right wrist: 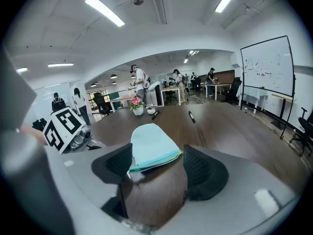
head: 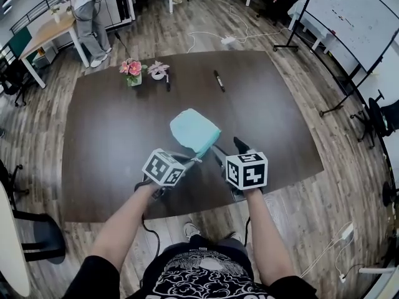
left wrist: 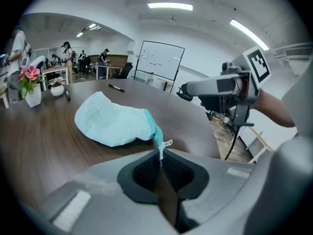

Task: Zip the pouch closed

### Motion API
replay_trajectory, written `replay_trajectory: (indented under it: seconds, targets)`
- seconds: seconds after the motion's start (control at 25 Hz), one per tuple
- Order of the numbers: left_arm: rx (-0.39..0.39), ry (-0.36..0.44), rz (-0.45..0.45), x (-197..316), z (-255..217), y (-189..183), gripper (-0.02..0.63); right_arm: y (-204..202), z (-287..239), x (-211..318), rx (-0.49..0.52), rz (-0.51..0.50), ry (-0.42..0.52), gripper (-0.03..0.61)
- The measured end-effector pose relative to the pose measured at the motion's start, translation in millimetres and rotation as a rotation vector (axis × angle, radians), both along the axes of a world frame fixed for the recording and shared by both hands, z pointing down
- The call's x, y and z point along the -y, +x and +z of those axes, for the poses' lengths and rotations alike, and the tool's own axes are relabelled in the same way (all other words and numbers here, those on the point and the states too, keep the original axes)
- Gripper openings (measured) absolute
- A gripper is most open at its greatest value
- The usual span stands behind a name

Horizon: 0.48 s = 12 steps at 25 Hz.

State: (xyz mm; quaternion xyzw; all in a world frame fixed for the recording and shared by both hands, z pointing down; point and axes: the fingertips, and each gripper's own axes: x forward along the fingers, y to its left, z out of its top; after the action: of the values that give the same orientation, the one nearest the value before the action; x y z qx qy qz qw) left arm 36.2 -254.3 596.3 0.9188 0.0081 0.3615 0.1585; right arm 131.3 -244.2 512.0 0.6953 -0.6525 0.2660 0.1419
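Observation:
A light turquoise fabric pouch (head: 194, 129) lies on the dark wooden table (head: 112, 136), its zipper edge facing me. My left gripper (head: 197, 160) is at the pouch's near left corner. In the left gripper view its jaws (left wrist: 161, 163) are shut on the thin white zipper pull (left wrist: 162, 147), which lifts that corner of the pouch (left wrist: 115, 124). My right gripper (head: 228, 149) stands open at the pouch's near right. In the right gripper view the zipper edge of the pouch (right wrist: 149, 148) lies between the wide-apart pads (right wrist: 203, 170), untouched.
Two small flower pots (head: 132, 72) (head: 158, 70) and two black markers (head: 219, 80) (head: 167, 80) lie at the table's far side. A whiteboard (head: 355, 17) stands at the right. A person (head: 90, 17) stands by a desk at the back left.

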Motion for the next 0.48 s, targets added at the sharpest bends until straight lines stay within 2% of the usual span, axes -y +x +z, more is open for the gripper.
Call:
replay_trajectory:
  seconds: [0.2,0.48]
  targets:
    - [-0.040,-0.070,-0.071,5.7,-15.9,-0.2,0.021,-3.3,-6.1,2.7,0.002,-0.031,0.011,0.327]
    - [-0.038,-0.081,-0.126,12.2,-22.5,-2.0,0.021,-5.3,-12.4,11.2,0.022,-0.104,0.044,0.327]
